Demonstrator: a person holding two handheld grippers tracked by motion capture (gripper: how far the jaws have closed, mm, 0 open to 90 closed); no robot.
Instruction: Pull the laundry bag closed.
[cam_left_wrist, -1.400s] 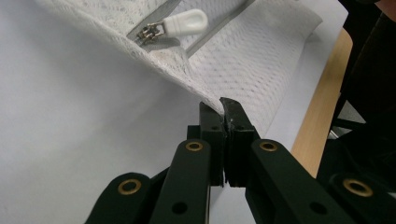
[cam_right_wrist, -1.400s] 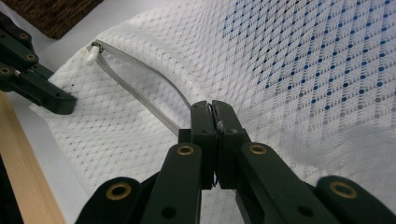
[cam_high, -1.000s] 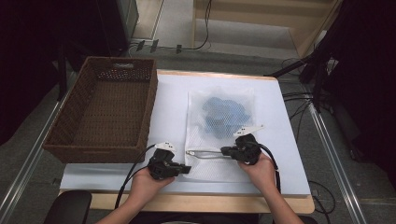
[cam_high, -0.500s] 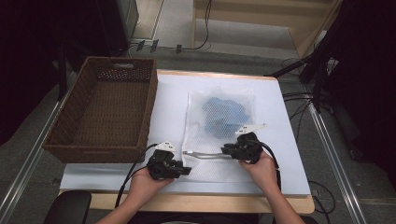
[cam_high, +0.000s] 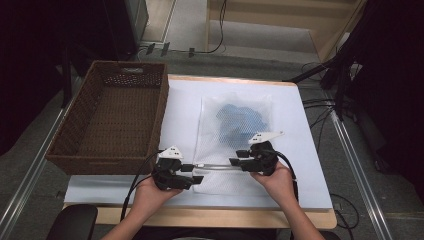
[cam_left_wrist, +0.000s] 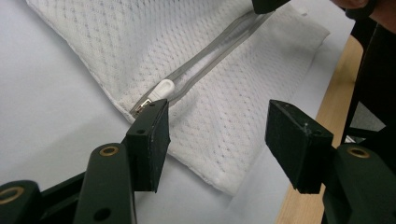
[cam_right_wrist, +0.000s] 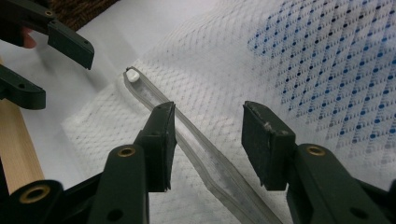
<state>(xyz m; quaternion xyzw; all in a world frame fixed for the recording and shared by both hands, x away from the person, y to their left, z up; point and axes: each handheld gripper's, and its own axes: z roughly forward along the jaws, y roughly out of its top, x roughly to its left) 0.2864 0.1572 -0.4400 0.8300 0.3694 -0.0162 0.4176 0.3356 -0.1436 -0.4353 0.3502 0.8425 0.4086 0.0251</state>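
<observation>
1. Fingers of my left gripper (cam_left_wrist: 219, 144) and my right gripper (cam_right_wrist: 208, 144) have just been opening; both stand released, gripping nothing.
2. Between them, the white mesh laundry bag (cam_high: 235, 135), blue cloth inside, lies flat on the white worktop (cam_high: 180, 107) beside the brown wicker basket (cam_high: 110, 120).
3. Its grey zipper (cam_left_wrist: 210, 53) looks closed, white pull (cam_left_wrist: 163, 87) at my left fingers.
4. I'd lift clear without snagging mesh.
</observation>
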